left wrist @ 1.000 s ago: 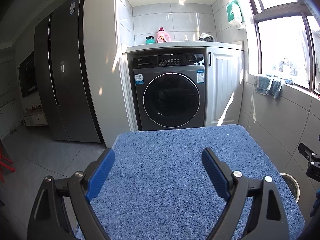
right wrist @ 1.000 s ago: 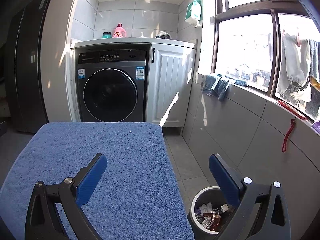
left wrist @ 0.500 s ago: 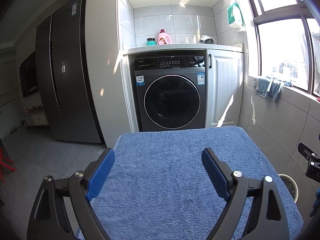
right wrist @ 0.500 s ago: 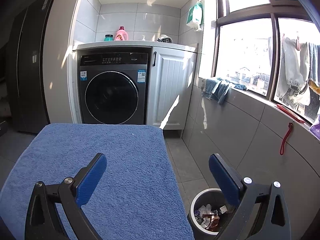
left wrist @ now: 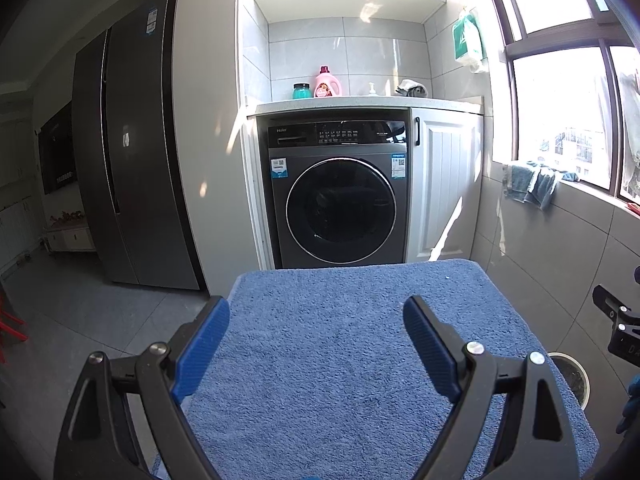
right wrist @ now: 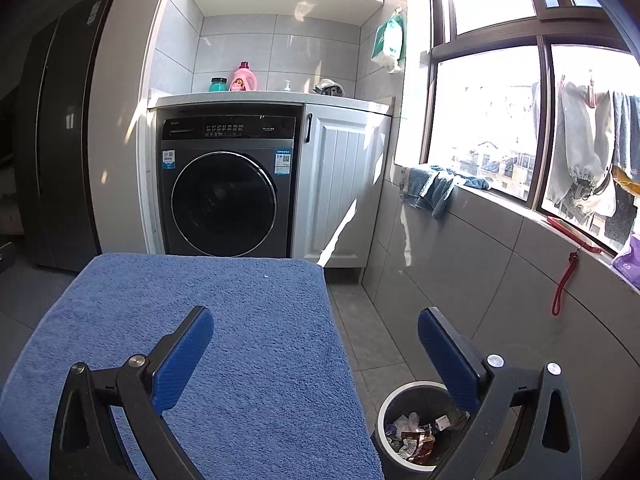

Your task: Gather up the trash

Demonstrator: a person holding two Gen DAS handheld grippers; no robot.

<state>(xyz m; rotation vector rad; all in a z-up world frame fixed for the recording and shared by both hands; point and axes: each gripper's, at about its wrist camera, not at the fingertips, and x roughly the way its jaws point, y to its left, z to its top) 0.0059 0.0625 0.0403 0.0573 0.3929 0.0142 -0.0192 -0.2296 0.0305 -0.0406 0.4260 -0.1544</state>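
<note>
The left gripper (left wrist: 316,344) hangs over the blue towel (left wrist: 340,320) with its jaws wide apart and nothing between them, likely ready to pick something up. No trash shows on the towel, so this part of the job looks done or nearly done. The right gripper (right wrist: 316,354) is also wide and holds nothing. It sits over the towel's right edge, just beside the bin (right wrist: 416,394) on the floor. The trash (right wrist: 412,436) lies inside the bin, likely placed close so scraps drop straight in.
</note>
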